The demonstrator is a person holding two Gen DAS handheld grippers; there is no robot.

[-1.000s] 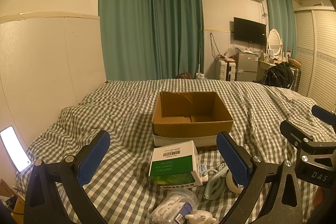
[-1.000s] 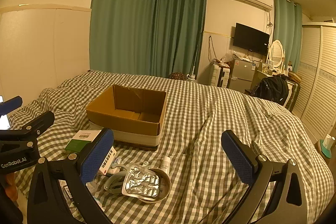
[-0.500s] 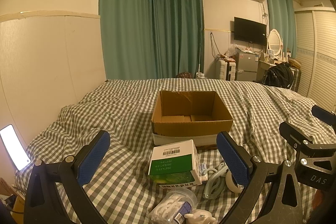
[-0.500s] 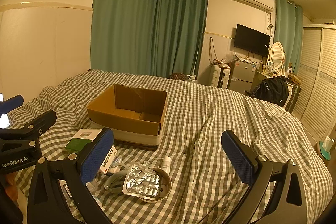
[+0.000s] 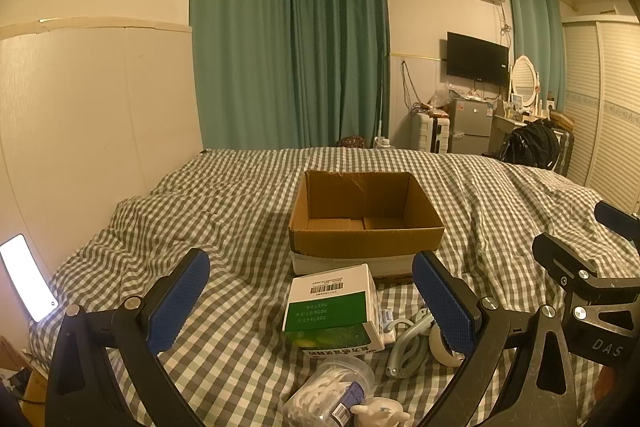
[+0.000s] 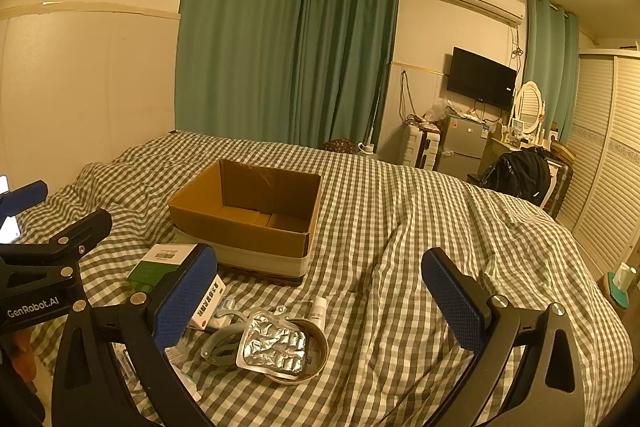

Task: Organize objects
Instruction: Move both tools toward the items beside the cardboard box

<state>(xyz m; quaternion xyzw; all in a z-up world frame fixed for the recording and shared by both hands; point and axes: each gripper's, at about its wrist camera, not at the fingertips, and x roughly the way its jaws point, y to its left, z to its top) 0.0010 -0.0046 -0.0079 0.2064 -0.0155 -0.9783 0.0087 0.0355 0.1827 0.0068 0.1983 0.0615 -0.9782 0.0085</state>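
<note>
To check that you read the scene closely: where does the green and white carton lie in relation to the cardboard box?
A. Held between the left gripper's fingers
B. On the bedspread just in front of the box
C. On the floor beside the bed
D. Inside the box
B: the green and white carton lies on the checked bedspread just before the empty cardboard box, and the open left gripper holds nothing.

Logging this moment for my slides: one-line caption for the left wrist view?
Open left tongs hover over a green-and-white box before an empty cardboard box.
</note>
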